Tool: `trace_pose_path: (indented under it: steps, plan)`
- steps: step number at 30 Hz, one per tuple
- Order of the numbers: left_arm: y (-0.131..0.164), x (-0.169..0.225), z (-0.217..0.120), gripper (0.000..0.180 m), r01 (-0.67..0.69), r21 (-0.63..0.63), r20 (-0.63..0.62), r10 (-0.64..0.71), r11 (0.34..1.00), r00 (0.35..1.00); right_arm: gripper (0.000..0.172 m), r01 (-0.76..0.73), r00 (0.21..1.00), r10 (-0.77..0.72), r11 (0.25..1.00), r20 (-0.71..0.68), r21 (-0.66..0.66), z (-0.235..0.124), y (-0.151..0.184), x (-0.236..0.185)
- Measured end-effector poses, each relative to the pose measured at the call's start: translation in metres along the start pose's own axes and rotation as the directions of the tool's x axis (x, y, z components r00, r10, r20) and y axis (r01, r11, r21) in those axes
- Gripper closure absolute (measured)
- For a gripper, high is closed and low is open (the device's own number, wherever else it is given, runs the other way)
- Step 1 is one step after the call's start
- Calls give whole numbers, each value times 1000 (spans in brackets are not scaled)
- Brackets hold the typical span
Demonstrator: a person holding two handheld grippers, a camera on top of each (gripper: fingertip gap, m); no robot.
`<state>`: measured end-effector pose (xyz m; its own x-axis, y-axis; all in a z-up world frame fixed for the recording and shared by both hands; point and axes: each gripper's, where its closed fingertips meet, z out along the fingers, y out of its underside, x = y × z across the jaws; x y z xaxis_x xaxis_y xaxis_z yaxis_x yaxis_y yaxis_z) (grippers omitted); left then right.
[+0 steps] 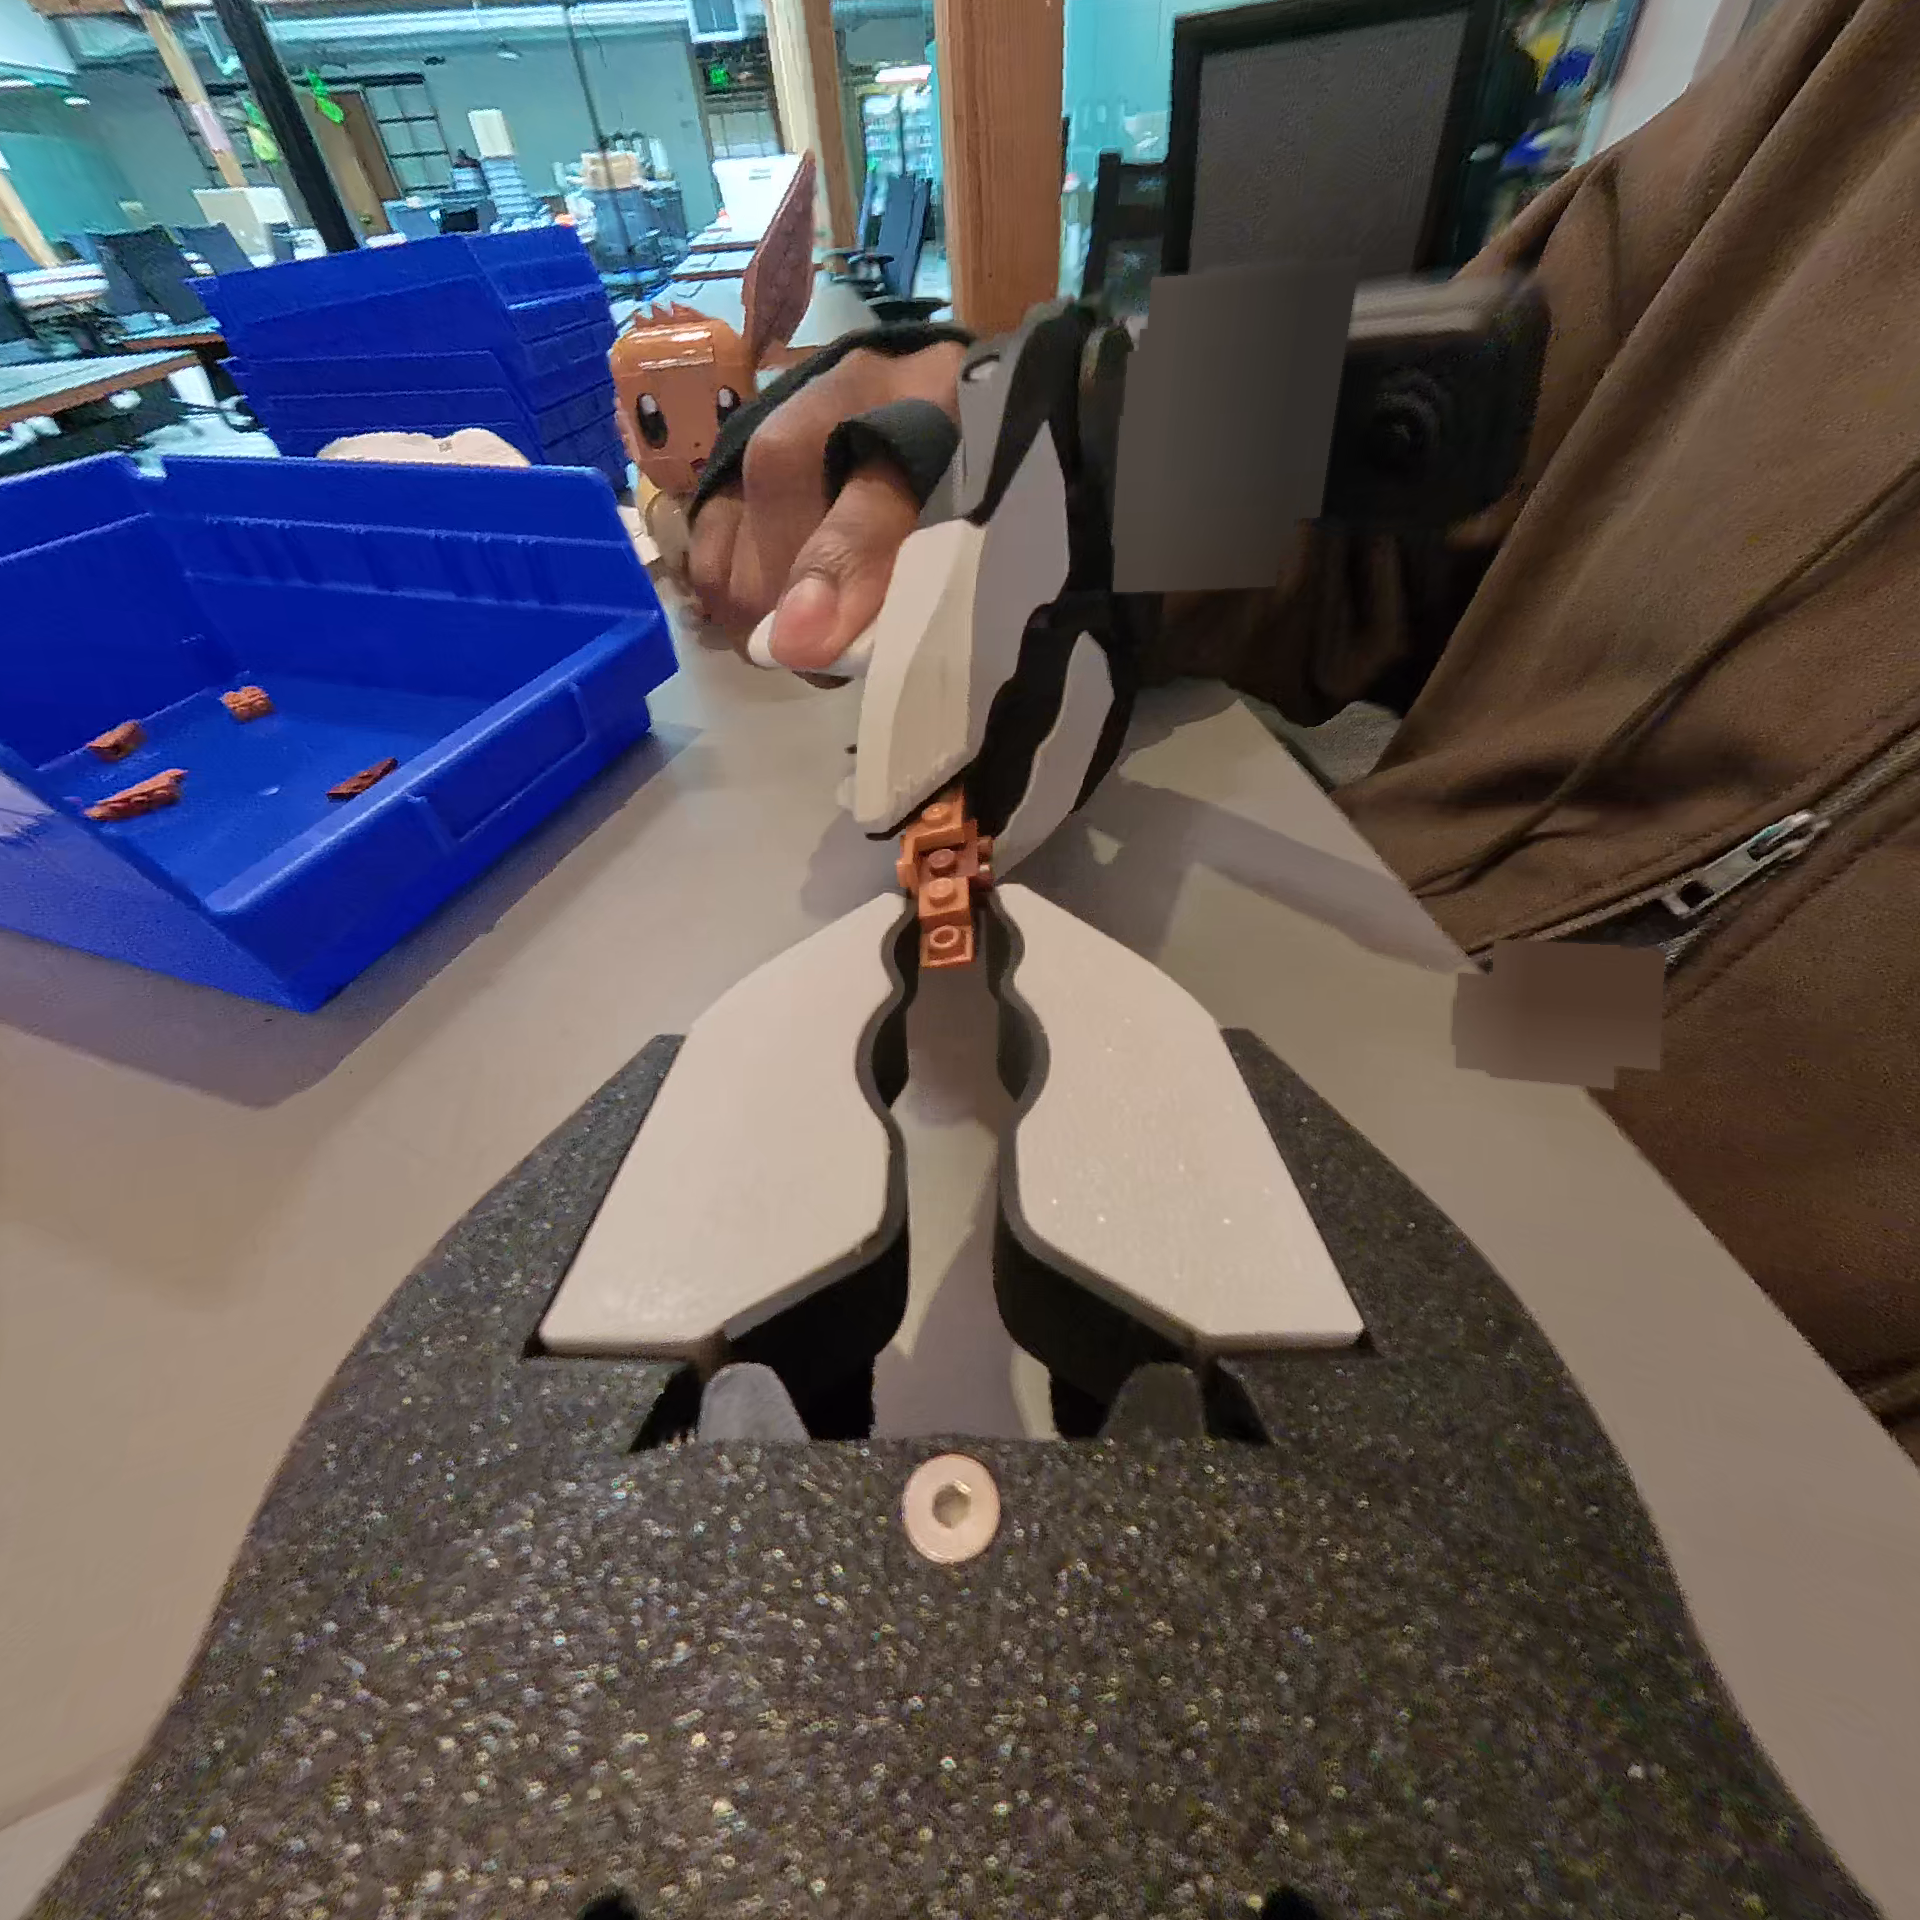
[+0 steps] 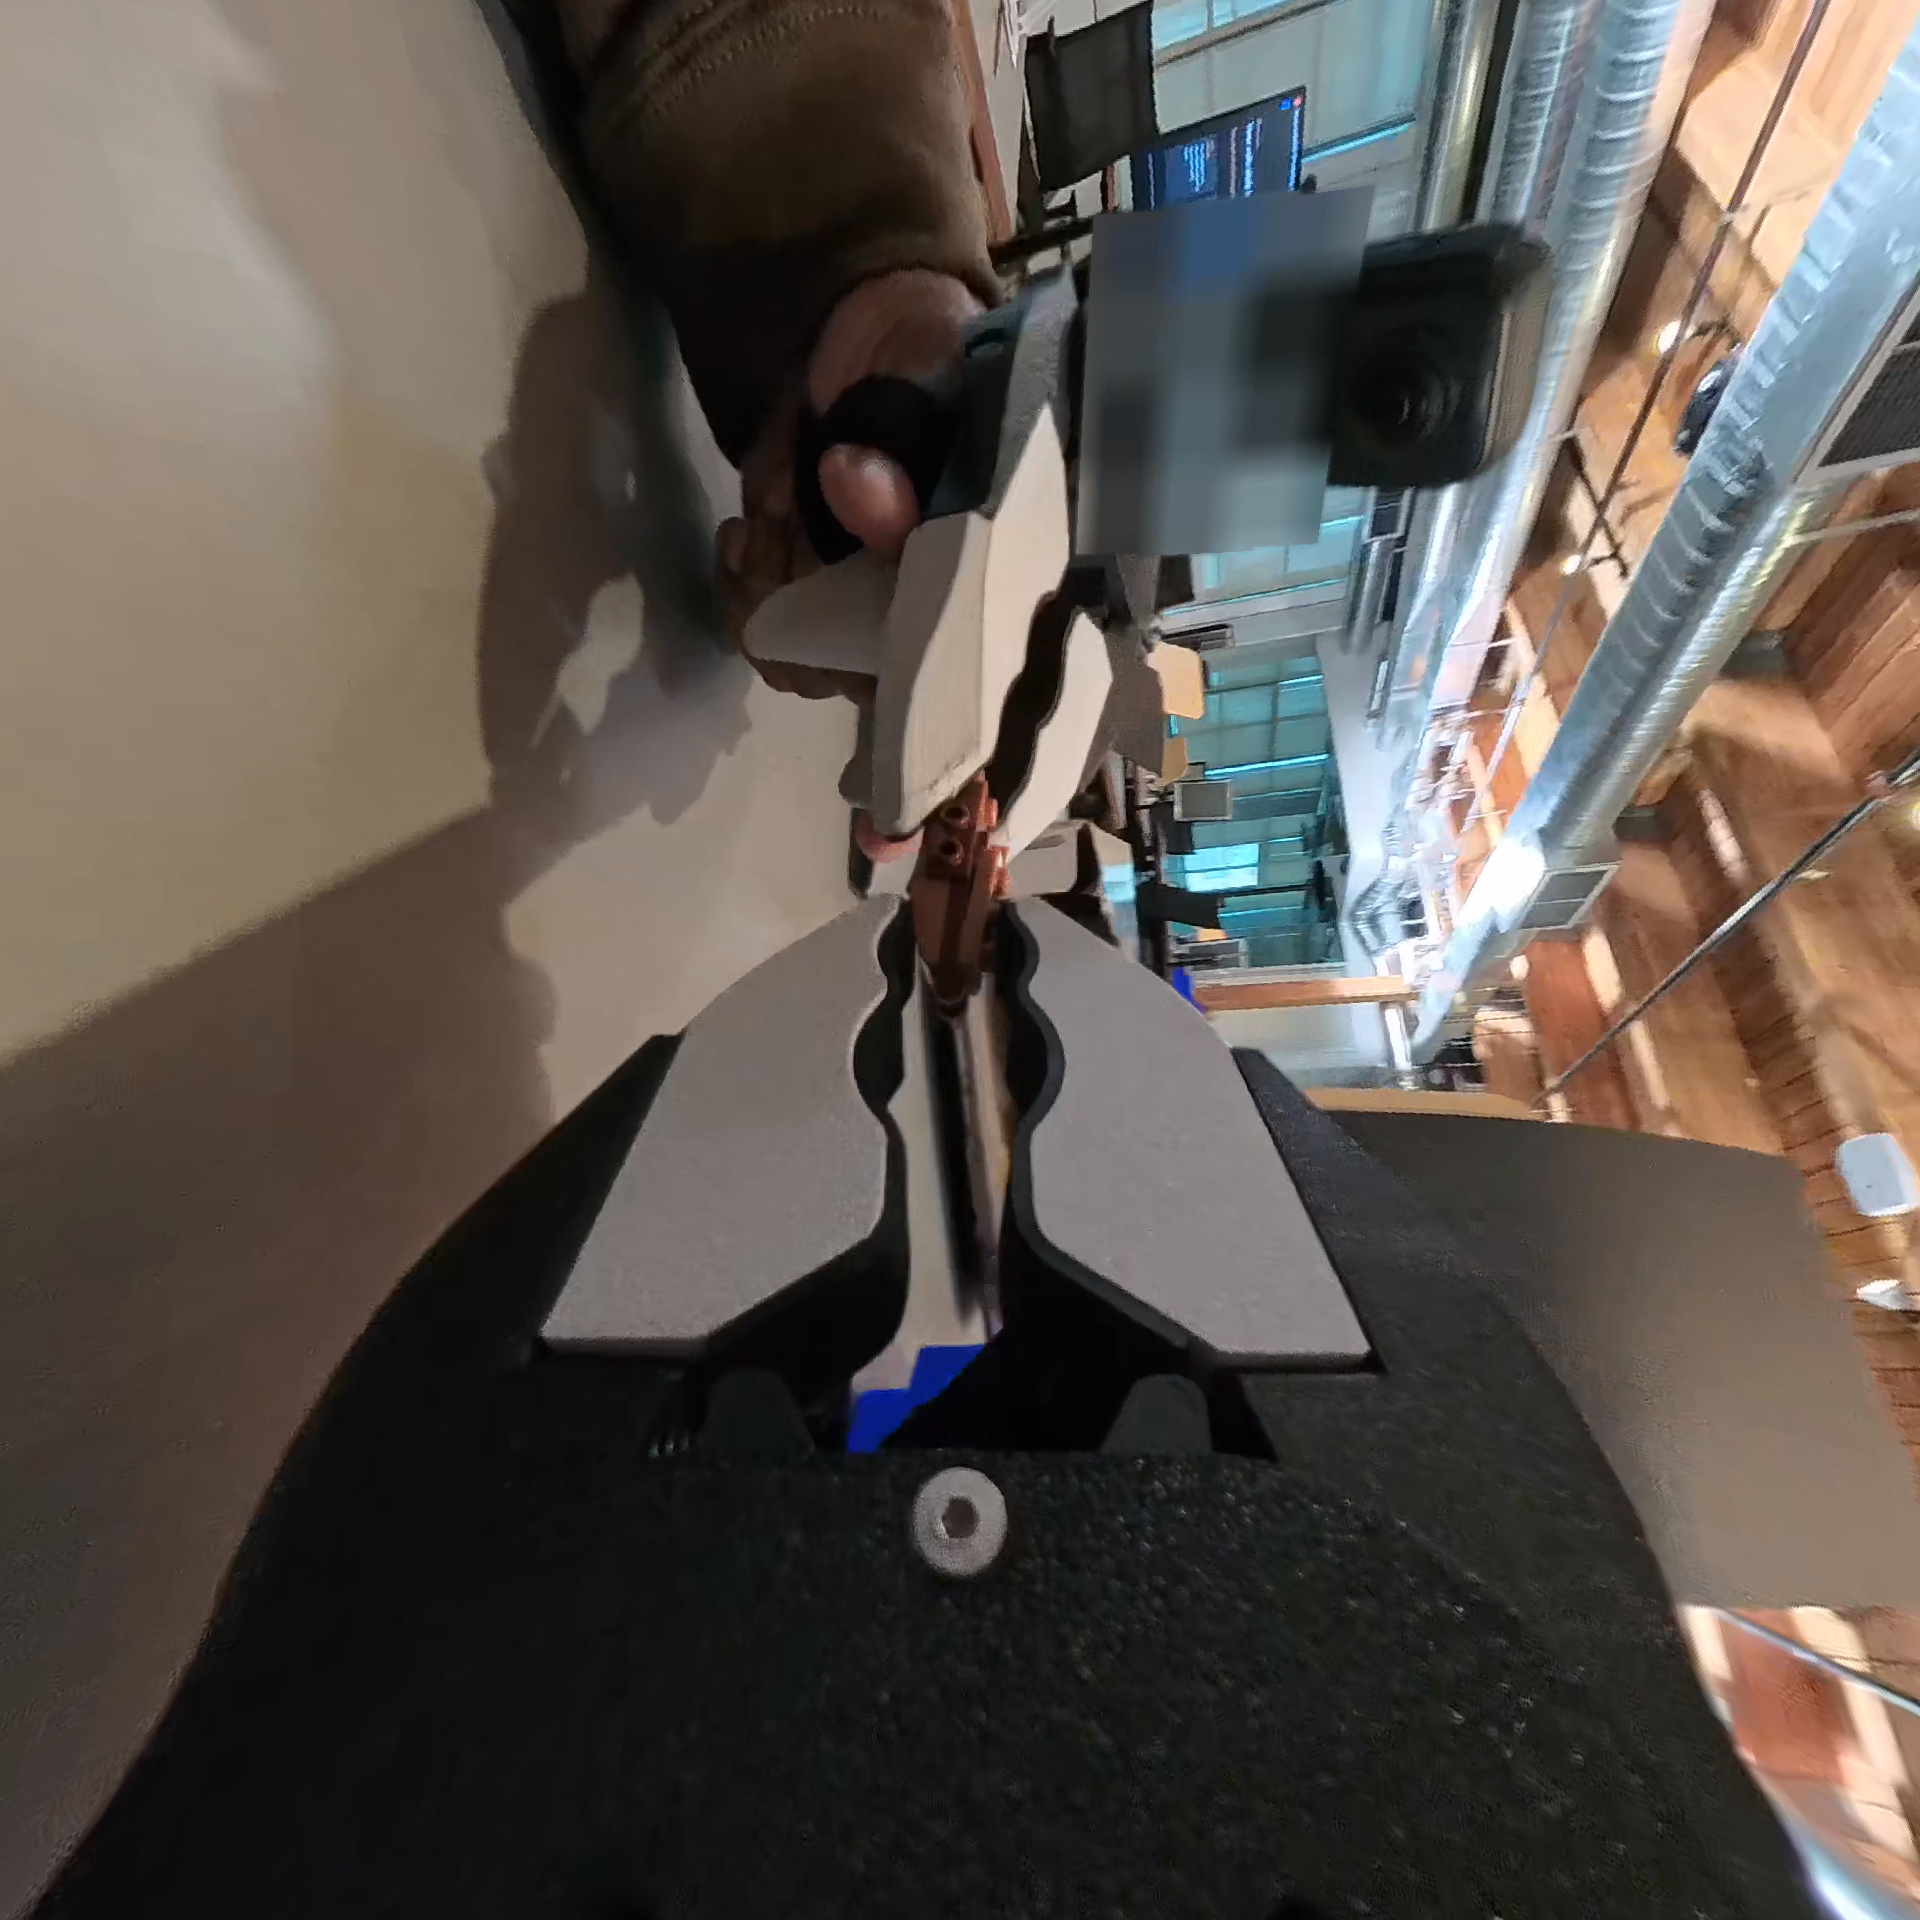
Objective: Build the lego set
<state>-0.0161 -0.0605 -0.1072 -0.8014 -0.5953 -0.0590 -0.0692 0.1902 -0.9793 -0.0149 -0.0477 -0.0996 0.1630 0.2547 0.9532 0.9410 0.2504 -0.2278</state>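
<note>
Midair, brick piece (image 1: 940, 894) between both tools.

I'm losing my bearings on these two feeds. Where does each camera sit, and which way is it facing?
Left wrist view: on the left gripper, looking forward over the grey table toward the blue bin and toy figure; shows the right gripper, hand, brown jacket.
Right wrist view: on the right gripper, rolled sideways, facing the left gripper, its hand and the ceiling ducts.
Shared: both grippers, jaws closed on opposite ends of one brown brick piece.
</note>
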Motion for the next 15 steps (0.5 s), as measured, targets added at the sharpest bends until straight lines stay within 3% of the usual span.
trace_pose_path:
  steps: [7,11,15]
  plan:
    - [0,-20,-10,144,-171,-71,183,181,983,966,157,-211,971,210,978,110,-9,1,12,-7]
    - [3,-15,-5,145,-394,-148,210,418,907,884,157,-266,952,270,963,143,-42,3,20,-12]
    - [8,-15,1,146,-517,-232,218,562,824,798,157,-291,944,294,956,147,-46,4,22,-11]
